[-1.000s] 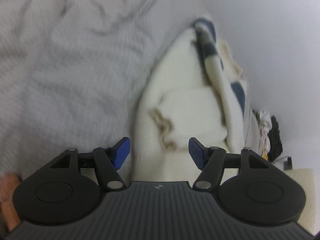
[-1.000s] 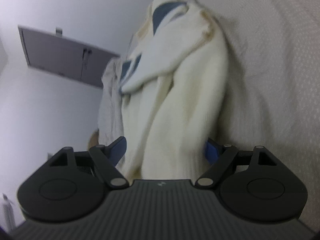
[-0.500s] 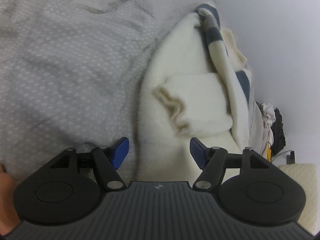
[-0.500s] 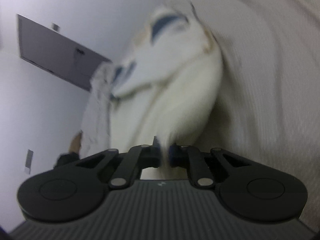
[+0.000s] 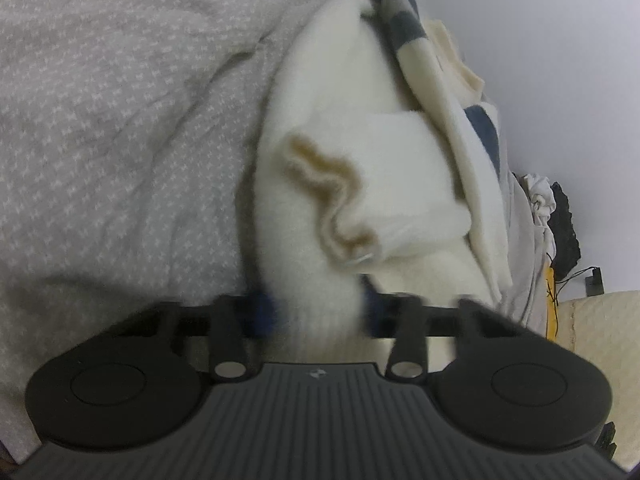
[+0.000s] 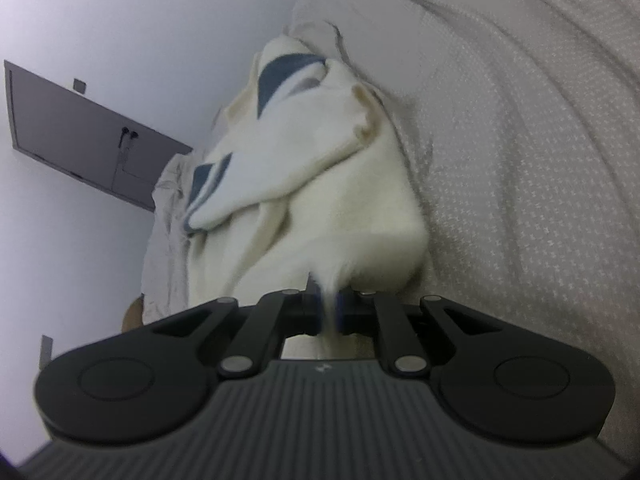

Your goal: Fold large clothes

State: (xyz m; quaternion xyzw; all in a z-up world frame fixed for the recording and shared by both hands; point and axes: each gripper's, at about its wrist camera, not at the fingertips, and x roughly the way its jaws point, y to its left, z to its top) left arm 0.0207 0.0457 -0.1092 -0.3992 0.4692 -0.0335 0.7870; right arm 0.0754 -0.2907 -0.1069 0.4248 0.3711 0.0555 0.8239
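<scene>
Moved: both grippers have been closing in on my sweater point(image 5: 340, 128) since a second ago.
Bedspread point(image 5: 120, 120): grey, wrinkling, against a white wall point(image 6: 100, 20).
Sweater: cream, blue-striped, lying bunched on bedspread.
Left gripper point(image 5: 320, 312): closing around hem.
Right gripper point(image 6: 330, 312): pinching fabric tight.

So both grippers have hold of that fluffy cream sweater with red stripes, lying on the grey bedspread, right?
Not quite: the stripes are dark blue, as both wrist views show. The right gripper pinches the cream sweater; the left gripper is closing on it, on the grey bedspread.
</scene>
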